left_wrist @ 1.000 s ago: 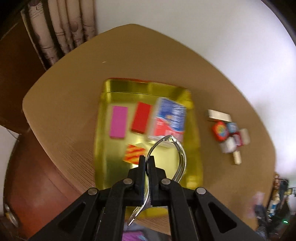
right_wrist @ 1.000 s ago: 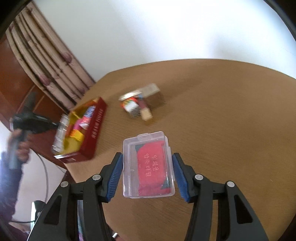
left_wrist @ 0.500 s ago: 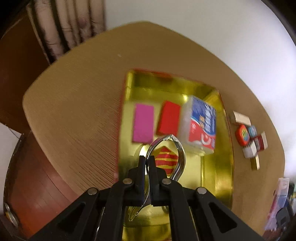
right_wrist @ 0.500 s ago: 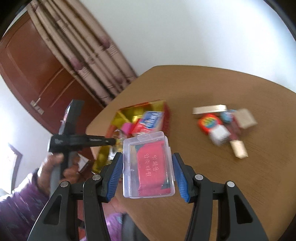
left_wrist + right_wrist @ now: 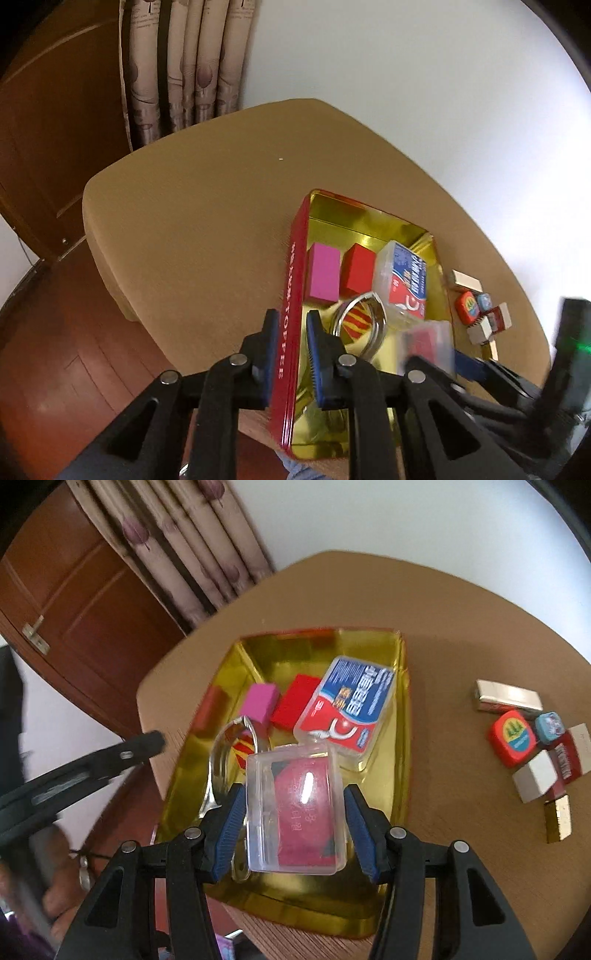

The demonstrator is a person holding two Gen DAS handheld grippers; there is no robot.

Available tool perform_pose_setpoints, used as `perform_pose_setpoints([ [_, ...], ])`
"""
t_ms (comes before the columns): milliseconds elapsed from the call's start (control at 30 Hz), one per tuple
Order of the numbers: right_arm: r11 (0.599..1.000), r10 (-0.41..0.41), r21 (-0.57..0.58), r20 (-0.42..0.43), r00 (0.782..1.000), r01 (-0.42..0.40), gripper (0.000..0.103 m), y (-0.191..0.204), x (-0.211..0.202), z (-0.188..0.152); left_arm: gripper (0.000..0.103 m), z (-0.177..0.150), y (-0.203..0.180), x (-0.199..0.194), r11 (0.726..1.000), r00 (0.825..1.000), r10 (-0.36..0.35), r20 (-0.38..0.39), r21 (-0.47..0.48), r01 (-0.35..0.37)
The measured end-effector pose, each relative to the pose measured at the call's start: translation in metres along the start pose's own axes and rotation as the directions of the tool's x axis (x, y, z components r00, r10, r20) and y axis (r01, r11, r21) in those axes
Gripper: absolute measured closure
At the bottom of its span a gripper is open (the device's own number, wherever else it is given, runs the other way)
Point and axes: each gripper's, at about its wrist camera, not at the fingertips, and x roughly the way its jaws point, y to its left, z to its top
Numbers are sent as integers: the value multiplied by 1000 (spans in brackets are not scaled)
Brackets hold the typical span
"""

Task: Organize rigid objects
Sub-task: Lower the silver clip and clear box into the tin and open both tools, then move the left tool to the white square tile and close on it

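The right gripper (image 5: pixel 293 825) clamps a clear plastic case (image 5: pixel 297 812) with a red insert between its blue pads, hanging over the near end of the gold tin (image 5: pixel 402 716). The left gripper (image 5: pixel 289 356) has nothing in it; its fingers stand slightly apart, straddling the tin's red side wall without clearly pinching it. Just beyond the right fingertips lie the metal carabiner (image 5: pixel 225 760), a pink block (image 5: pixel 260 701), a red block (image 5: pixel 295 701) and a blue-and-red floss box (image 5: pixel 349 705). This looks like the placing step: the case needs lowering onto bare gold floor short of the carabiner, then the pads opening. Small boxes (image 5: pixel 528 738) wait on the table off to the right.
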Motion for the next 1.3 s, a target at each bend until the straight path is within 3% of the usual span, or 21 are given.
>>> perform_pose_setpoints([
  [133, 997, -73, -30, -25, 997, 73, 51, 4, 17, -3, 84, -7, 2, -3, 999, 999, -42, 4, 3, 42],
  [367, 994, -111, -15, -46, 993, 111, 52, 6, 35, 3, 83, -8, 7, 12, 996, 995, -84, -47, 0, 84],
  [500, 992, -125, -29, -52, 991, 123, 52, 9, 48, 15, 83, -11, 5, 16, 997, 997, -68, -48, 21, 69],
  [700, 992, -121, -31, -42, 992, 120, 52, 10, 56, 35, 82, -16, -5, 15, 996, 1000, 19, 0, 87, -19],
  [767, 995, -101, -18, -35, 994, 101, 44, 8, 56, 38, 82, -17, -8, 15, 994, 999, 41, 12, 101, -42],
  [833, 997, -78, 9, 3, 997, 78, 27, 5, 46, 34, 81, -18, -12, 15, 991, 998, 63, 22, 119, -65],
  [967, 999, -28, 27, 119, 993, 25, 25, 1, 8, 18, 80, -21, -16, 13, 985, 995, 89, 36, 147, -94],
  [1133, 998, -43, 64, 285, 958, 26, 11, -14, -49, -19, 77, -24, -21, 11, 980, 995, 94, 38, 171, -100],
  [1200, 992, -98, 102, 333, 938, 67, 9, -27, -66, -34, 76, -26, -25, 10, 977, 994, 98, 43, 183, -105],
  [1300, 964, -252, 178, 363, 897, 199, 9, -63, -93, -68, 75, -30, -34, 11, 970, 994, 99, 43, 220, -106],
])
